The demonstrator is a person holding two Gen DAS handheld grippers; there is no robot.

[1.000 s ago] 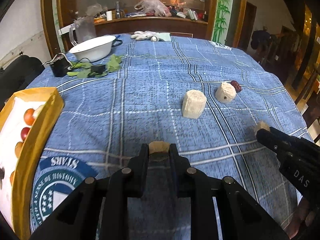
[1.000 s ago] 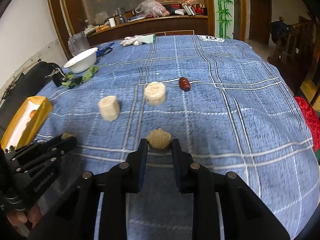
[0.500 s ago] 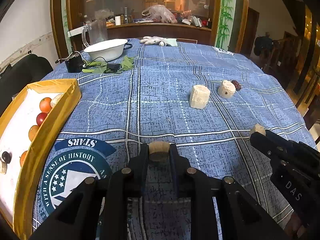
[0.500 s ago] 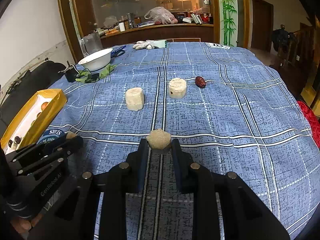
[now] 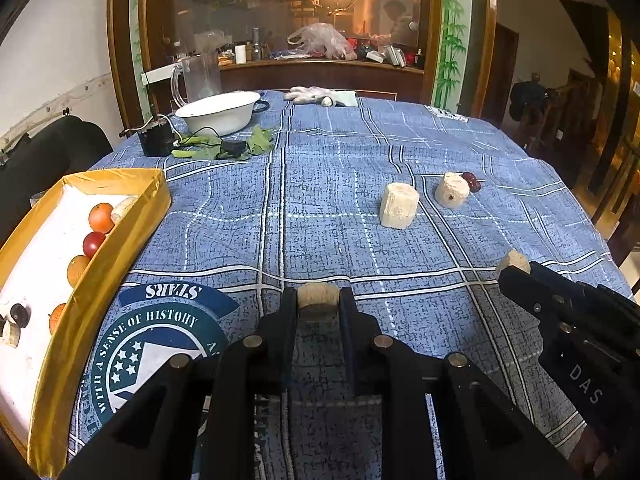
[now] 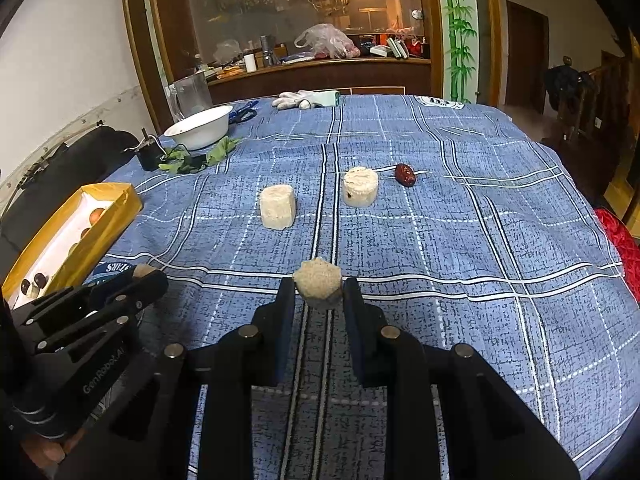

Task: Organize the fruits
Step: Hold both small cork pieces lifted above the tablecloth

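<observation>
My left gripper (image 5: 318,300) is shut on a small tan chunk (image 5: 318,295), held above the blue tablecloth near its printed emblem. My right gripper (image 6: 319,289) is shut on a rough beige chunk (image 6: 317,279), also held off the cloth. Each gripper shows in the other's view: the right gripper (image 5: 514,266) at the right edge, the left gripper (image 6: 145,273) at the lower left. Two pale cylindrical pieces (image 6: 277,206) (image 6: 361,186) and a dark red date (image 6: 405,174) lie on the cloth ahead. A yellow-rimmed tray (image 5: 96,258) at the left holds orange and red fruits (image 5: 101,217).
At the table's far left stand a white bowl (image 5: 219,111), a clear jug (image 5: 198,76), green leaves (image 5: 260,142) and a small black device with a cord (image 5: 155,140). White gloves (image 5: 316,95) lie at the far edge. A dark chair (image 5: 44,156) sits left; a wooden counter stands behind.
Both grippers have pulled back and lifted with their chunks still held. The tray has come further into the left wrist view, and the pieces on the cloth look farther off.
</observation>
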